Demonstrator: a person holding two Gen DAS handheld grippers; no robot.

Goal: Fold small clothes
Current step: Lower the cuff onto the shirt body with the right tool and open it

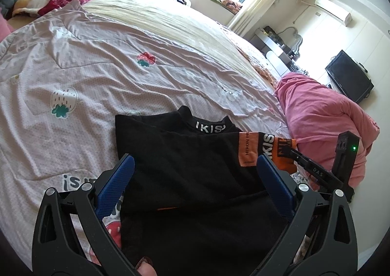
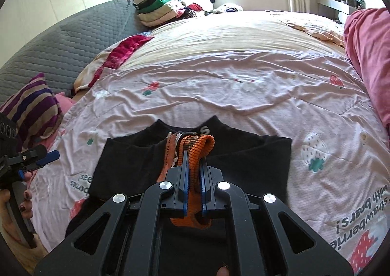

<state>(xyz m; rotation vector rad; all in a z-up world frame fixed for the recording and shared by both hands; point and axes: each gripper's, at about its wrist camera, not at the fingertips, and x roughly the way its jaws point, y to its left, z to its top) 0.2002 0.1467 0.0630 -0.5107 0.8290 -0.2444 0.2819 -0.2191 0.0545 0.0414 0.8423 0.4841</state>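
1. Spread across the bed, near its front edge: pink strawberry-print quilt [image 2: 243,105], creased throughout. Risk here: dragging the garment over those creases likely to rumple the fold and pull the quilt along with it.
2. Lying flat on that quilt, collar toward the far side of the bed: black sweatshirt [image 2: 256,156], one sleeve already laid across its chest. Danger of the body shifting or bunching if the sleeve gets pulled too hard, since nothing pins the torso down.
3. Lifted off the chest at the middle of the garment: orange ribbed cuff [image 2: 195,147]. Thick, springy knit, so liable to slip out if the clamp loosens, or to flop back crooked once released above the fabric rather than on it.
4. Right gripper [image 2: 193,178]: nearly closed, blue pads pinching that cuff between them.
5. Left gripper [image 1: 195,173]: spread wide, holding nothing, poised over the near part of the sweatshirt with both tips just above or possibly brushing the black cloth; contact not clear. Possible snagging of a fold on descent.
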